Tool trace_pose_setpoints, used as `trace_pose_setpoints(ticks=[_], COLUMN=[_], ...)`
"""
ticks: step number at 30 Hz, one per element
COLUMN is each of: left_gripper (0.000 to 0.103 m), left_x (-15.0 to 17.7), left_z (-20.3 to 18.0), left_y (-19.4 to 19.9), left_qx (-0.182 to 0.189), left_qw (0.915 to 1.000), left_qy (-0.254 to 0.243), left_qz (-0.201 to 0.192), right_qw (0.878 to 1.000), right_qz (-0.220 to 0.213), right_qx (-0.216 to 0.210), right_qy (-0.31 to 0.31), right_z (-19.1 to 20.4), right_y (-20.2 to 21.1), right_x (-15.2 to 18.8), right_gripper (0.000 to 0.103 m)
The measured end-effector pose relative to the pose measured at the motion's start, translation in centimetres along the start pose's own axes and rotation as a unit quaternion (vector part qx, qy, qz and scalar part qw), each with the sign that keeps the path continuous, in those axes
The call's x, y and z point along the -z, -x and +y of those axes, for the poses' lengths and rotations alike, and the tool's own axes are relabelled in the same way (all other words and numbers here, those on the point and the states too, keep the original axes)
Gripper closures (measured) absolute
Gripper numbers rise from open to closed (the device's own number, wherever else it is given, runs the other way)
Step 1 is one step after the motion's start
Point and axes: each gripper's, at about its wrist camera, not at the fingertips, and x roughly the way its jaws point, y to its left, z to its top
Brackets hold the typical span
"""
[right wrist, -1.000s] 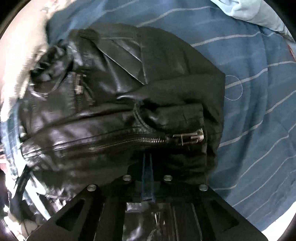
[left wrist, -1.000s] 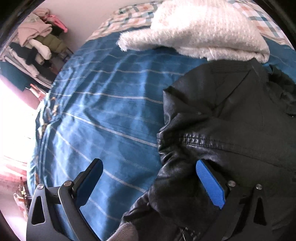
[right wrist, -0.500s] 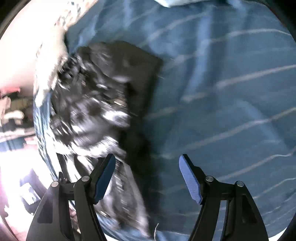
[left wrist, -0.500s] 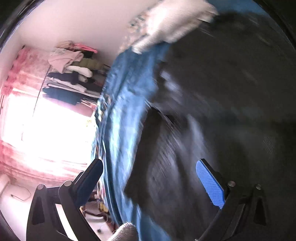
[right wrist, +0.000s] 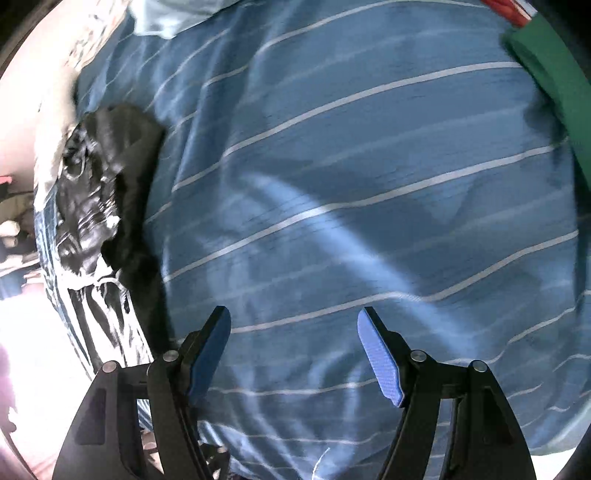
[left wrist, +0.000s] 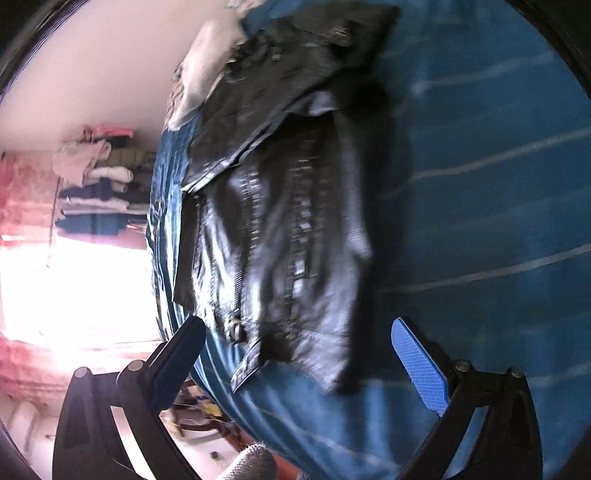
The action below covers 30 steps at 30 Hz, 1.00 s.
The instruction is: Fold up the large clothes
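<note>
- Leather jacket, black and glossy, lies folded on the blue striped bedspread, close to the edge of the bed that faces the bright window.
- Its zippers and seams catch the light; one metal zipper pull shows near the hem closest to the left camera.
- A white fluffy garment sits at the far end of the jacket, touching its collar area.
- The left gripper hovers above the jacket's near hem with its jaws spread wide, holding nothing; both blue pads are bare.
- The right gripper hangs over bare bedspread, well apart from the jacket, which appears only at the left edge of that view. Its jaws are also apart and empty.
- A green cloth lies at the upper right edge of the right wrist view, and a pale blue fabric at the top.
- Stacked clothes fill shelves beyond the bed in the left wrist view.
- Both views are smeared by motion blur.
</note>
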Motion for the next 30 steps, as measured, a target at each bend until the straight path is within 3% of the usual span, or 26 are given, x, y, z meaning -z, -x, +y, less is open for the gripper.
trace_pose_setpoints(ticks=[4,7,10,12,13,14,15,17,19,21,22,23,26,30], left_gripper=[0.000,0.000,0.004,0.027,0.056,0.076,0.081,0.092,0.093,0.094,0.094,0.094,0.094,0.095], left_x=[-2.4,-4.3,-5.2,-5.1,-4.9,-4.8,-4.5,-4.3,-4.1,-4.0,-3.9,-3.9,-3.5,-2.6], left_z=[-1.2,0.9,3.6,5.5,6.3,6.9,7.7,8.2,8.8,9.3,9.8,10.2,12.1,16.4], left_y=[-3.9,-6.2,-6.9,-6.4,-6.1,-6.0,-5.7,-4.8,-4.4,-4.2,-4.4,-4.5,-4.7,-5.1], left_qx=[-0.072,-0.096,-0.073,-0.043,-0.021,-0.002,0.026,0.044,0.058,0.075,0.086,0.093,0.130,0.189], left_qw=[0.9971,0.9928,0.9908,0.9903,0.9900,0.9895,0.9882,0.9881,0.9870,0.9852,0.9841,0.9835,0.9781,0.9652], left_qy=[0.010,0.061,0.103,0.128,0.138,0.143,0.151,0.147,0.147,0.149,0.150,0.150,0.156,0.173], left_qz=[0.021,0.038,0.048,0.033,0.023,0.016,0.007,-0.009,-0.028,-0.038,-0.040,-0.041,-0.047,-0.051], right_qw=[1.000,0.999,0.994,0.984,0.976,0.968,0.962,0.952,0.944,0.945,0.946,0.948,0.955,0.963], right_qz=[-0.007,-0.007,-0.003,0.016,0.027,0.038,0.045,0.062,0.079,0.069,0.060,0.060,0.030,-0.003], right_qx=[-0.007,-0.033,-0.098,-0.172,-0.212,-0.243,-0.265,-0.298,-0.319,-0.319,-0.318,-0.313,-0.295,-0.269], right_qy=[0.004,0.019,0.042,0.049,0.046,0.042,0.040,0.034,0.016,0.000,-0.009,-0.015,-0.017,0.030], right_z=[0.1,1.2,3.4,5.3,6.2,7.1,7.9,9.8,10.9,12.0,12.5,12.8,14.5,20.1], right_y=[0.1,-0.3,-1.4,-3.0,-4.0,-5.1,-5.9,-8.1,-9.8,-10.3,-10.0,-9.7,-6.7,-0.8], right_x=[-1.3,-2.5,-4.4,-6.0,-6.8,-7.4,-7.9,-9.1,-9.7,-9.9,-9.9,-9.8,-8.7,-6.7], right_gripper=[0.030,0.030,0.029,0.025,0.023,0.023,0.023,0.023,0.023,0.025,0.060,0.070,0.075,0.076])
